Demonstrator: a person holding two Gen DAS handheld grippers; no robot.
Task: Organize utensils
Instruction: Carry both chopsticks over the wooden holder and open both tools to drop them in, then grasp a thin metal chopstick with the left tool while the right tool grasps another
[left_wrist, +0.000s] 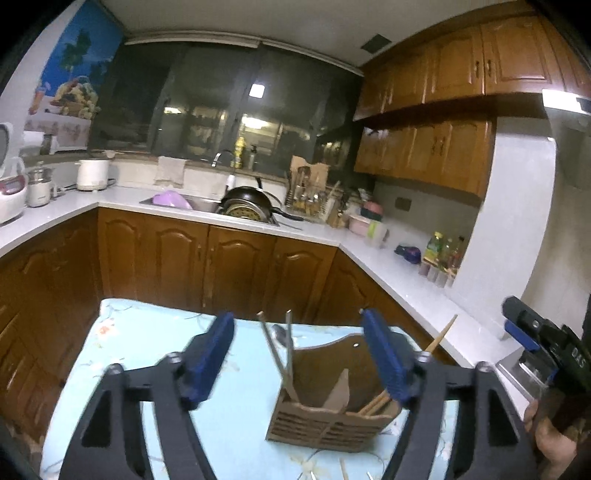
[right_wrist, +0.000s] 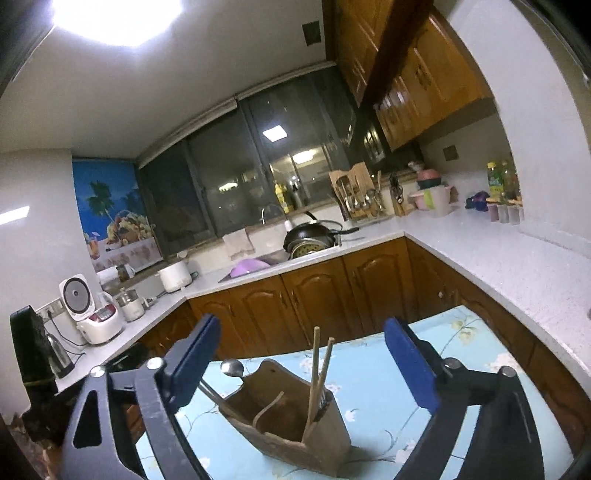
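A brown slatted utensil holder (left_wrist: 328, 402) stands on a small table with a light blue floral cloth (left_wrist: 129, 354). It holds metal utensils (left_wrist: 288, 347) on the left and wooden chopsticks (left_wrist: 439, 336) on the right. My left gripper (left_wrist: 299, 354) is open and empty, raised just in front of the holder. The right gripper (left_wrist: 524, 328) shows at the right edge. In the right wrist view the holder (right_wrist: 291, 417) holds two chopsticks (right_wrist: 319, 373) and a spoon (right_wrist: 231, 367). My right gripper (right_wrist: 303, 365) is open and empty above the holder.
Loose chopstick tips (left_wrist: 343, 470) lie on the cloth at the near edge. Brown cabinets and a white counter (left_wrist: 399, 273) wrap around behind the table. A sink with a black pan (left_wrist: 247, 203), a rice cooker (right_wrist: 98, 317) and bottles (right_wrist: 496, 181) stand on the counter.
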